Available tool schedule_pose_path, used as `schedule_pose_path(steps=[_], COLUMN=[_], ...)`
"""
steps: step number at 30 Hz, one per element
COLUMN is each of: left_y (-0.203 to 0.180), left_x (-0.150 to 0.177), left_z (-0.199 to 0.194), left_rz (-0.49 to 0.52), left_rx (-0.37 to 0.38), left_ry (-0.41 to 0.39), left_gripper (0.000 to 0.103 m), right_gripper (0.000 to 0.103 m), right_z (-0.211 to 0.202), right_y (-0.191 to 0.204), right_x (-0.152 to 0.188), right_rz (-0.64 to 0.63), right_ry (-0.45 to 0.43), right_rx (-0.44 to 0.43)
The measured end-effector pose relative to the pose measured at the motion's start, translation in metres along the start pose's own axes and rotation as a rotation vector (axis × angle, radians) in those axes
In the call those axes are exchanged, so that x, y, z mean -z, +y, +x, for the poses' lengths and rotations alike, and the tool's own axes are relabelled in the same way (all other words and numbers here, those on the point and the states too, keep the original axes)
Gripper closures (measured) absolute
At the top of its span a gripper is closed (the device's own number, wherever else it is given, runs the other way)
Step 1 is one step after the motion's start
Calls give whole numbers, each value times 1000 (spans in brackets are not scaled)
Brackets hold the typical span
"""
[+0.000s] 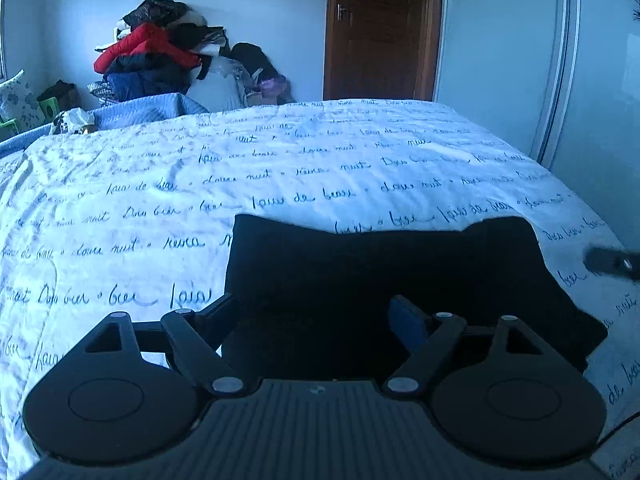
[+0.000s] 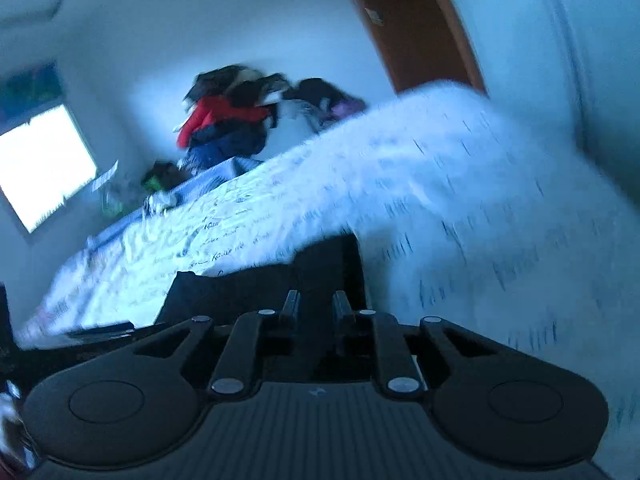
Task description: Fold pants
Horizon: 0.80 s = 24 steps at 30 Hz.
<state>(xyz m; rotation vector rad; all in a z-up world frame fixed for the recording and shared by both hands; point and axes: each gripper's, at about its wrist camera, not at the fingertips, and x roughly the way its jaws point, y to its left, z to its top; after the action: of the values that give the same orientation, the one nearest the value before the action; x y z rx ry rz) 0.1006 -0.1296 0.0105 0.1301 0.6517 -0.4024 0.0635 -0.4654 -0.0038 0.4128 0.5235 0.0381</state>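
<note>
In the left wrist view, the black pants (image 1: 380, 280) are lying across the lower middle of the frame, already a compact dark slab on the script-printed bedspread (image 1: 280, 168), their far edge dipping at the centre. The left gripper (image 1: 316, 312) is hovering over the near part of the cloth with its jaws spread wide and nothing pinched between them; the blue pad of one finger (image 1: 404, 320) is showing against the black. It is likely waiting there to take the near edge for the next fold. At the right edge of the frame a dark blurred tip, probably the right gripper (image 1: 610, 262), is reaching in beside the pants' right side. In the upper left a heap of clothes (image 1: 160, 52) is piling against the wall, and a brown door (image 1: 380, 28) is standing at the upper middle; neither is crowding the work.

In the right wrist view, everything is smearing with motion and tilting. The right gripper's jaws are standing nearly closed at the lower middle, and black cloth of the pants (image 2: 248, 284) is sitting in the narrow gap between them, so it appears to be gripping a fold of fabric to carry it over. The bedspread (image 2: 460, 184) is filling the right of the frame, a bright window (image 2: 44, 168) is glaring at the left, and the clothes heap (image 2: 232, 116) is sitting at the upper middle. Nothing is blocking the fold.
</note>
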Motion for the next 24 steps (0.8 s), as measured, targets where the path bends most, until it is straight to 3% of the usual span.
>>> schedule_pose_path(steps=[5,8,10,13,17,20,24], left_y=[-7,-12,-13,-11,-19,-27,-29], left_x=[8,16,15,12,17,24,23], left_z=[19,20,12,5,11,12,3], left_rz=[12,55,71,45,46,62,55], left_rx=[-13,-29,-37,-24,-12,-45,-54], left_ry=[66,64,37,18,47,47,43], left_gripper=[20,21,20,19,19,18,16], right_gripper=[87,87,87,87,85,85,81], right_z=[66,99,94,64,48,55,49], right_y=[23,21,16,23,39,44,44], right_x=[-25,-24,-25,-20,-3,10,11], right_rz=[-166,-199,-152,-145,-231,-295,-258], right_ry=[145,187,150,94,136,195,184], right_rx=[-129,-31,2,-51,-83,-18,-33])
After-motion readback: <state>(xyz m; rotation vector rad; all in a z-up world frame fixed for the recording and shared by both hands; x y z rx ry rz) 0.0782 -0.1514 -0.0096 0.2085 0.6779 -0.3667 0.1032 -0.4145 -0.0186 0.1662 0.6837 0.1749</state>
